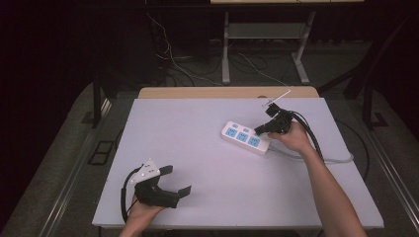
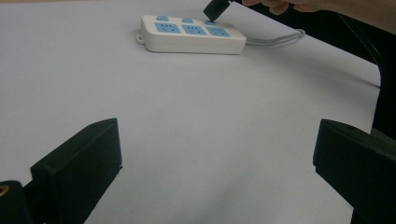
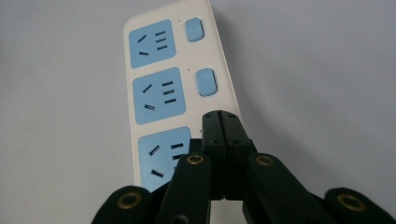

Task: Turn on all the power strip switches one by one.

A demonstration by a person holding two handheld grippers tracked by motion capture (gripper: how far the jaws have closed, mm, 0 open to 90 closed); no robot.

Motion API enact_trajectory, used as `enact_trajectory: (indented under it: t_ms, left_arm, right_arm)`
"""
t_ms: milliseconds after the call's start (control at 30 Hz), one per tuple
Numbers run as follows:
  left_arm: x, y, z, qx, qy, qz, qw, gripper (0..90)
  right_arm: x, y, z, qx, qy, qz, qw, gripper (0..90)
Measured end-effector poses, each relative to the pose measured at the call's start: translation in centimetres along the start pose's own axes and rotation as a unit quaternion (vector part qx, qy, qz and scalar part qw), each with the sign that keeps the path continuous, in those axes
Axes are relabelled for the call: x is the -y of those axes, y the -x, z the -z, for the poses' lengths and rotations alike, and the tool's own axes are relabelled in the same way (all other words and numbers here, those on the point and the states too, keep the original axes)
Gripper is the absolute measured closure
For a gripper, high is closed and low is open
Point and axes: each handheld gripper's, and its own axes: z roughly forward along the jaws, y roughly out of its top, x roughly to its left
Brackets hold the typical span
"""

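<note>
A white power strip [image 1: 245,138] with three blue sockets lies right of the table's middle, also seen at the top of the left gripper view [image 2: 191,39]. My right gripper [image 1: 258,131] is shut with nothing between its jaws. Its tips [image 3: 220,116] point down at the strip's near end, beside the nearest socket [image 3: 163,156]. They cover the spot where a third switch would sit, below two blue switches [image 3: 206,82]; I cannot tell if they touch. From the left gripper view, the right gripper [image 2: 215,10] meets the strip's far edge. My left gripper [image 1: 177,180] stands open near the front left corner, jaws wide [image 2: 215,154] over bare table.
The strip's grey cable [image 1: 316,159] loops off to the right across the white tabletop [image 1: 197,148]. The right gripper's black cable [image 1: 309,131] trails back over the forearm. Beyond the table's far edge are desk legs [image 1: 226,47] and loose wires on the floor.
</note>
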Motion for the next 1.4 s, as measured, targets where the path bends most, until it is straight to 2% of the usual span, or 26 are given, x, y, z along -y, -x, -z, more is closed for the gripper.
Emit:
enact_trajectory:
  t_ms: [267,567,867,933,1100,1400]
  left_arm:
    - [0.02,0.0,0.0,0.0,-0.001,0.0,1.0,0.0]
    - [0.03,0.03,0.0,0.002,-0.001,-0.001,1.0,0.0]
    - [0.04,0.02,0.01,0.004,0.001,0.002,1.0,0.0]
    - [0.04,0.04,-0.01,0.004,0.001,0.002,1.0,0.0]
    - [0.05,0.06,-0.04,0.005,0.001,0.001,1.0,0.0]
    - [0.05,-0.02,0.08,0.003,0.002,0.002,1.0,0.0]
  right_arm:
    - [-0.01,0.02,-0.26,-0.003,0.006,0.001,1.0,89.8]
    - [0.04,0.05,-0.27,0.003,0.005,0.014,0.9999,89.9]
    - [0.7,0.37,-0.42,-0.009,0.026,0.015,0.9995,90.0]
    - [0.78,0.32,-0.42,-0.006,0.029,0.022,0.9993,90.0]
    - [0.52,-0.08,-0.45,0.007,0.018,0.036,0.9992,90.0]
    - [0.5,-0.11,-0.55,0.008,0.015,0.042,0.999,90.0]
